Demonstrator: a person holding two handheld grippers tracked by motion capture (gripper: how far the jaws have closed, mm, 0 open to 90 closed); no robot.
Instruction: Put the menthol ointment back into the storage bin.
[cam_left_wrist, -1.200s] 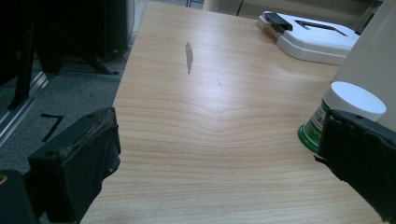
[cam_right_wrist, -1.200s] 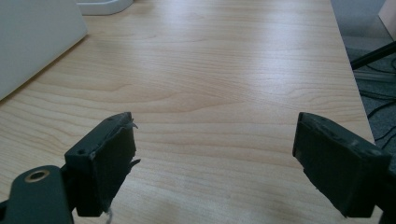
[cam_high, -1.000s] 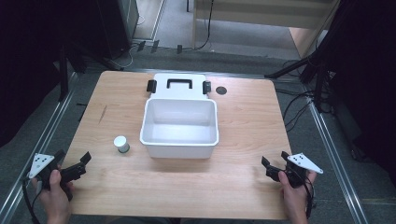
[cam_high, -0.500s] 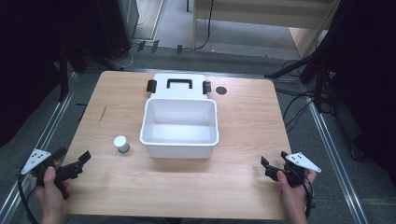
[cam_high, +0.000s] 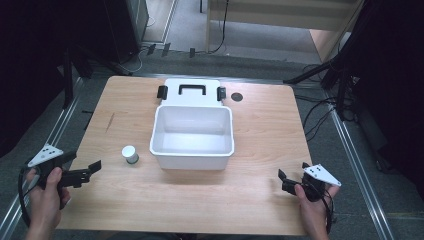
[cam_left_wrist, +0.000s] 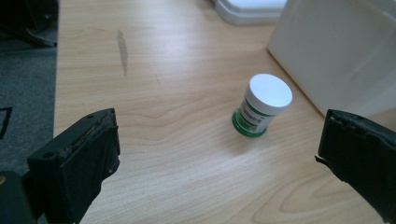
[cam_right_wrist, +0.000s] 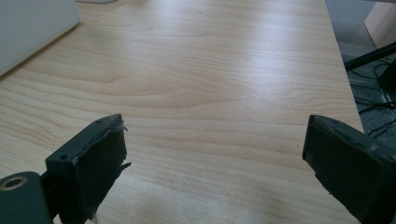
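The left gripper (cam_high: 82, 172) sits at the near-left edge of the table (cam_high: 260, 125), its jaws spread wide and holding nothing, and it is turned toward the small jar (cam_high: 130, 154) that stands upright on the wood just beside the left wall of the white bin (cam_high: 192, 150). In the left gripper view the jar (cam_left_wrist: 261, 111), white-capped with a green band and label, lies ahead between the two black jaws but well short of them, so the wide gape reads as preparation: the opening is ample for the cap, and the line of approach keeps the jar centred. The jar stands near the bin wall without touching it, which leaves little room on that side for a jaw, so the grip likely has to come from the open left and front. The bin is open and looks empty, its lid (cam_high: 190, 92) lying flat behind it with black latches and handle up, placed out of the way so that the mouth stays free for a drop from above. The right gripper (cam_high: 290, 182) rests at the near-right corner, well apart from the bin, its jaws also wide apart and empty over bare wood (cam_right_wrist: 210, 93); it appears parked there to keep clear while the left hand does the work.
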